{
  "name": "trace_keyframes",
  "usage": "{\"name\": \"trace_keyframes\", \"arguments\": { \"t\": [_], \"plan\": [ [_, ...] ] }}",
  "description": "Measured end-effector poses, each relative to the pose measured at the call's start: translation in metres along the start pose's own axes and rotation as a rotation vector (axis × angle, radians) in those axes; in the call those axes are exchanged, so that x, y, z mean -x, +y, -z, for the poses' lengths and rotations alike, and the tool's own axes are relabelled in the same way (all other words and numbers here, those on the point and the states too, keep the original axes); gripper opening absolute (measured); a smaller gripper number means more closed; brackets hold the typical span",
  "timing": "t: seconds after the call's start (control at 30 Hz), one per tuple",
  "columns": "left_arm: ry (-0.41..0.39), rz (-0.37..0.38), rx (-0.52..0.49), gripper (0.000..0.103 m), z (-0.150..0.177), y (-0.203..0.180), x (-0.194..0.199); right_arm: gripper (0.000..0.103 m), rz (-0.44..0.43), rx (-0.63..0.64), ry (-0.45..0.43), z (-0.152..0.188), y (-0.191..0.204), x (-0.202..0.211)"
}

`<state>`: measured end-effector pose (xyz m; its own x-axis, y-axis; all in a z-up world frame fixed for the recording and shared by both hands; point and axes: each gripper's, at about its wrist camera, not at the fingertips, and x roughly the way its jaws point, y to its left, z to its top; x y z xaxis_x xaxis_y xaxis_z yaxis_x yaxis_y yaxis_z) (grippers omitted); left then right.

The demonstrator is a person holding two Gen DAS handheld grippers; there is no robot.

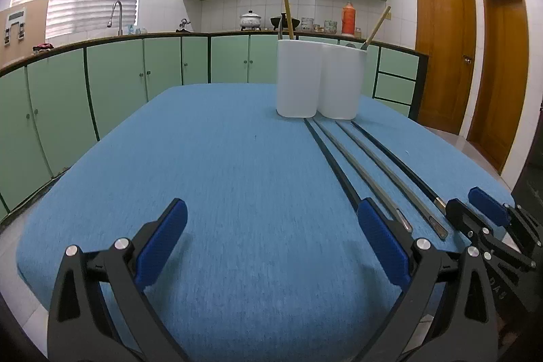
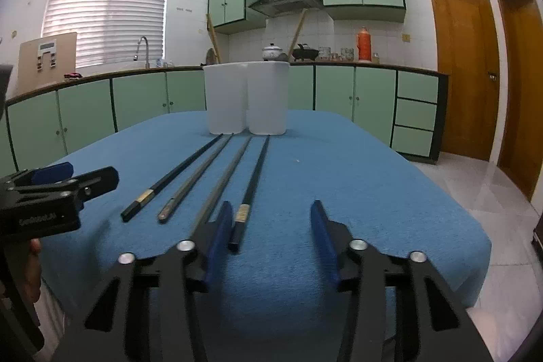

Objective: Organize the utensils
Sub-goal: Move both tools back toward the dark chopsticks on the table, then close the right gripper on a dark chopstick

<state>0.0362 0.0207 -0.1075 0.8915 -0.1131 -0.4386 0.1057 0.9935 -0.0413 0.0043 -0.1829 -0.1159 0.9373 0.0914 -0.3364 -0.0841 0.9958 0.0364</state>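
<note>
Several long chopsticks lie side by side on the blue-clothed table (image 2: pixel 356 178), pointing at two white holders (image 2: pixel 247 100) at its far end. Wooden utensils stick out of the holders (image 1: pixel 319 80). My right gripper (image 2: pixel 269 226) is open low over the cloth. The near end of the rightmost black chopstick (image 2: pixel 253 182) lies between its fingers, close to the left pad and not pressed by either. A grey chopstick (image 2: pixel 220 189) runs under that left finger. My left gripper (image 1: pixel 271 226) stands wide open left of the chopsticks with only cloth between its fingers; the leftmost black chopstick (image 1: pixel 332 165) ends behind its right finger.
The right gripper (image 1: pixel 471 209) shows at the right edge of the left wrist view. Green cabinets and a counter (image 1: pixel 135 36) with a sink, pots and an orange flask ring the room. Wooden doors (image 2: pixel 461 67) and tiled floor (image 2: pixel 502 226) lie to the right of the table.
</note>
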Motion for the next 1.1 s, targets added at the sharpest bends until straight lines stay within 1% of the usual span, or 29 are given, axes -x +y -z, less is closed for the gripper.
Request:
{"name": "trace_keyframes", "arguments": {
  "t": [0.07, 0.13, 0.23, 0.33, 0.4, 0.47, 0.53, 0.63, 0.77, 0.8, 0.87, 0.9, 0.93, 1.0, 1.1],
  "plan": [
    [-0.002, 0.005, 0.002, 0.098, 0.001, -0.001, 0.002, 0.033, 0.002, 0.007, -0.009, 0.003, 0.004, 0.002],
    [-0.003, 0.007, -0.005, 0.098, 0.002, -0.004, 0.003, 0.028, 0.002, 0.017, -0.005, 0.006, 0.008, 0.002],
    [-0.003, 0.01, -0.005, 0.098, 0.004, -0.006, 0.005, 0.026, 0.019, 0.036, -0.023, 0.01, 0.012, 0.004],
    [0.001, 0.013, -0.001, 0.098, 0.002, -0.007, 0.004, 0.022, 0.017, 0.022, -0.03, 0.01, 0.014, 0.002],
    [0.0, 0.014, 0.0, 0.098, 0.002, -0.008, 0.004, 0.017, 0.023, 0.036, -0.041, 0.012, 0.016, 0.001],
    [0.001, 0.017, 0.003, 0.098, 0.0, -0.007, 0.005, 0.01, 0.024, 0.05, -0.051, 0.016, 0.02, 0.001],
    [-0.002, 0.017, 0.004, 0.098, 0.0, -0.008, 0.005, 0.008, 0.029, 0.061, -0.059, 0.018, 0.023, 0.002],
    [-0.001, 0.018, 0.004, 0.097, 0.0, -0.008, 0.005, 0.007, 0.021, 0.034, -0.057, 0.018, 0.02, 0.002],
    [0.011, 0.025, 0.005, 0.097, 0.002, -0.012, 0.004, 0.007, 0.053, 0.015, -0.067, 0.014, 0.013, 0.007],
    [0.012, 0.027, 0.006, 0.096, 0.002, -0.013, 0.003, 0.007, 0.059, 0.014, -0.071, 0.013, 0.012, 0.008],
    [0.024, 0.033, 0.006, 0.085, 0.003, -0.017, 0.0, 0.007, 0.065, 0.016, -0.073, 0.013, 0.01, 0.01],
    [0.033, 0.033, 0.0, 0.075, 0.003, -0.019, -0.002, 0.007, 0.066, 0.018, -0.071, 0.013, 0.01, 0.011],
    [0.048, 0.034, -0.01, 0.071, 0.004, -0.022, -0.005, 0.007, 0.066, 0.019, -0.069, 0.014, 0.009, 0.012],
    [0.038, 0.021, -0.025, 0.071, 0.005, -0.028, -0.006, 0.007, 0.067, 0.022, -0.067, 0.014, 0.008, 0.013],
    [0.032, 0.037, -0.034, 0.071, 0.006, -0.035, -0.005, 0.007, 0.067, 0.018, -0.059, 0.014, 0.005, 0.012]
  ]
}}
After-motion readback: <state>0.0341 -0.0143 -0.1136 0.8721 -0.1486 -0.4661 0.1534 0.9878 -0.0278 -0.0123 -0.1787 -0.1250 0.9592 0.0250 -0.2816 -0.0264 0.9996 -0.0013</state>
